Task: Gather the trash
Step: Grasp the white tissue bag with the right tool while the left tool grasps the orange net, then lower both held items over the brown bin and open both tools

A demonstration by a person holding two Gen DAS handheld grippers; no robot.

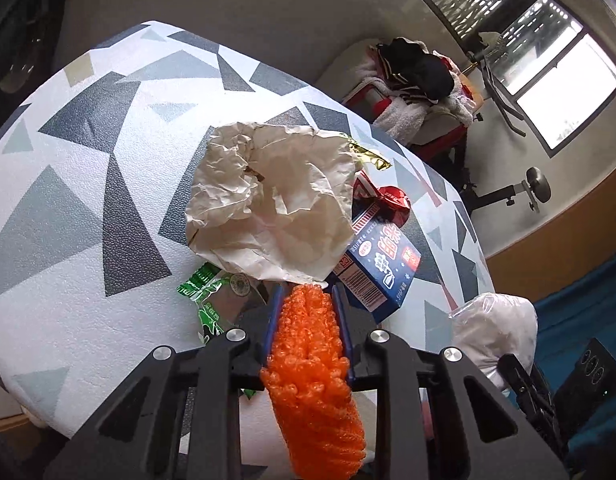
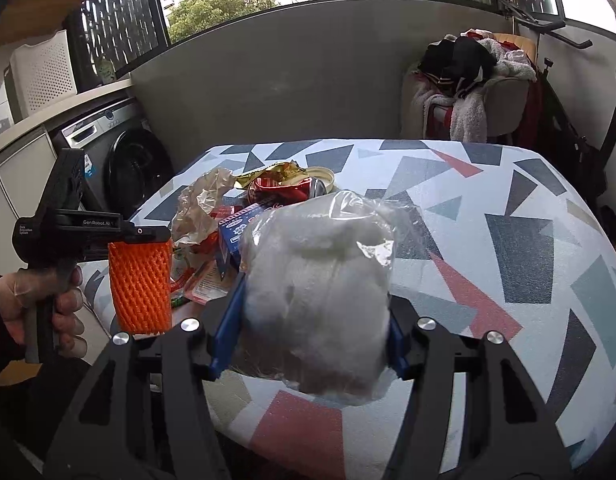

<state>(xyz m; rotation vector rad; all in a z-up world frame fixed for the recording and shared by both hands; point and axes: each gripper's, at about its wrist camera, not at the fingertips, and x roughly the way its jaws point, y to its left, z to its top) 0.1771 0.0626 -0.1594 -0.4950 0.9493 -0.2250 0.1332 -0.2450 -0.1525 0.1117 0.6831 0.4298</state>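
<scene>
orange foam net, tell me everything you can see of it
The orange foam net is a soft mesh sleeve of knobbly foam strands, like fruit packing, bright orange all over. It is squeezed between the blue pads of the left gripper, pinched narrow there and bulging below. From the right wrist view it hangs upright as a short tube, lifted clear of the patterned table.

Tabletop, white with grey and red triangles. Clustered on it: crumpled paper wrapper, blue carton, green wrapper, crushed red can.
</scene>
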